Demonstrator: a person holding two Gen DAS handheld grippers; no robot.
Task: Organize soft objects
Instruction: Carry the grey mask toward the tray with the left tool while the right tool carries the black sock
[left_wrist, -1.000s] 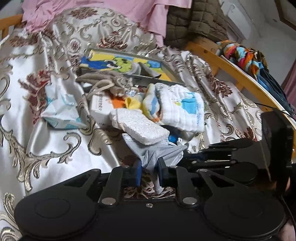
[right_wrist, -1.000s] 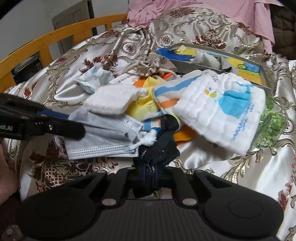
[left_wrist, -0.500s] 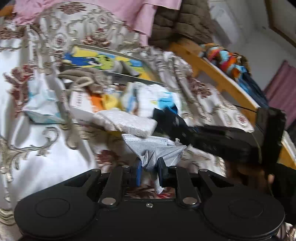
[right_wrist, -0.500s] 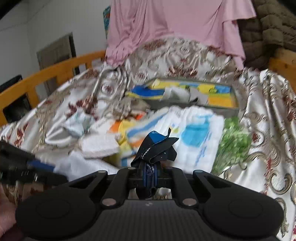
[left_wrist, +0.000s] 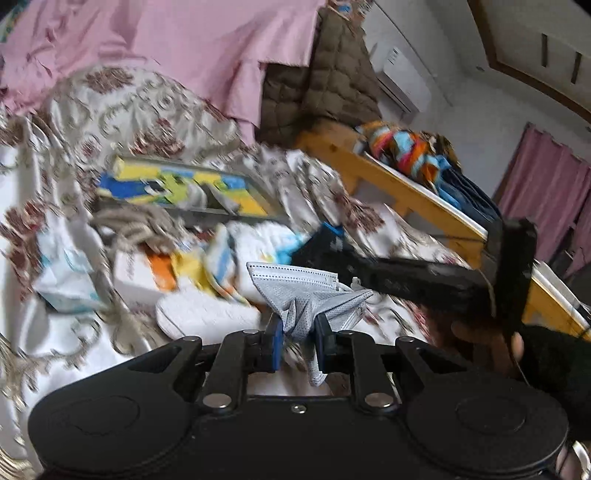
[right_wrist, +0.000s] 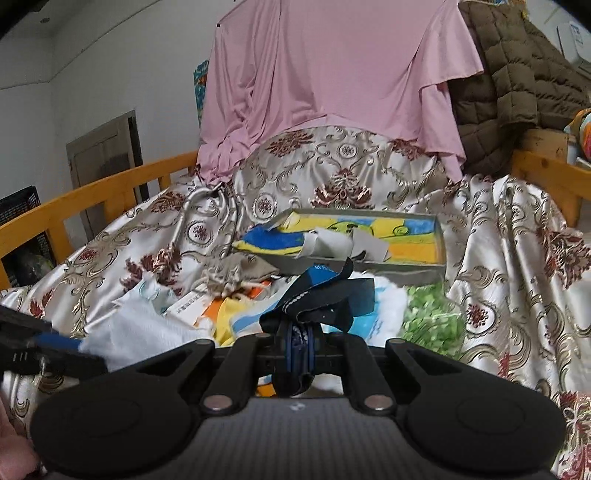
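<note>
Here, the bed w/ a shiny gold-and-maroon floral cover fills both views, wooden rails on either side. A pink garment hangs at the back, brown quilted jacket beside it on the right. On the cover, a flat grey tray w/ a yellow-blue picture inside and some grey scraps lying in it. In front of the tray sits a loose pile: white padded cloth w/ blue print, tissue pack, white sponge-like pad, beige drawstring pouch, green-patterned bag at the pile's right edge.

Left gripper is clamped on a grey face mask, bunched btwn the blue pads and lifted clear of the pile, one strap hanging down. Right gripper is closed tight on a dark blue-black sock, crumpled, held above the pile, approx. in front of the tray. In the left wrist view the right gripper reaches in from the right side, a gloved hand behind it. Left view is motion-blurred.
</note>
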